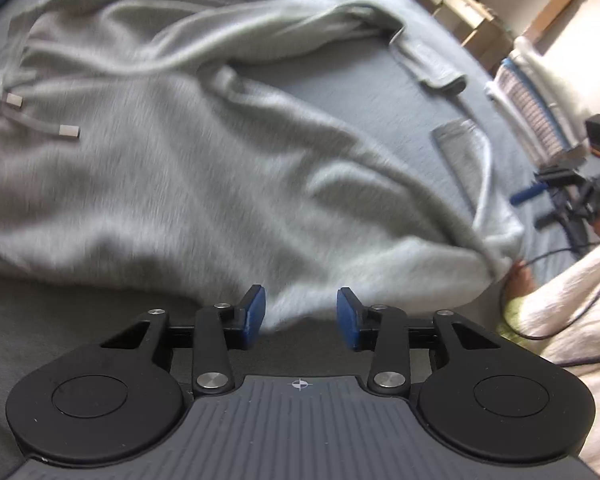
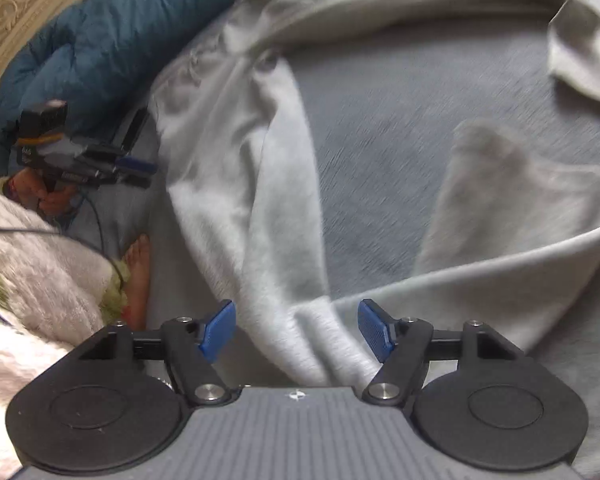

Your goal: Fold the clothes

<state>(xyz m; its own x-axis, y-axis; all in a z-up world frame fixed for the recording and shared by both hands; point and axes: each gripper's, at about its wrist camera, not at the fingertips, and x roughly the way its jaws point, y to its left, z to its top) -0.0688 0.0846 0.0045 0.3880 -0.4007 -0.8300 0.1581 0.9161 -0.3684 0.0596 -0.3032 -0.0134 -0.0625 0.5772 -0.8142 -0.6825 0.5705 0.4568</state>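
Hoodie (image 1: 204,152) flat, both grippers open.

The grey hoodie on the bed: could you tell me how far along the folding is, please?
Done: the grey hoodie lies spread on the bed, drawstrings showing, one sleeve out to the side. In hand: nothing. The left claw and right claw are open, and the fabric between their pads is not pinched. Left: it is still rumpled with no neat fold visible, so sleeves and body remain.
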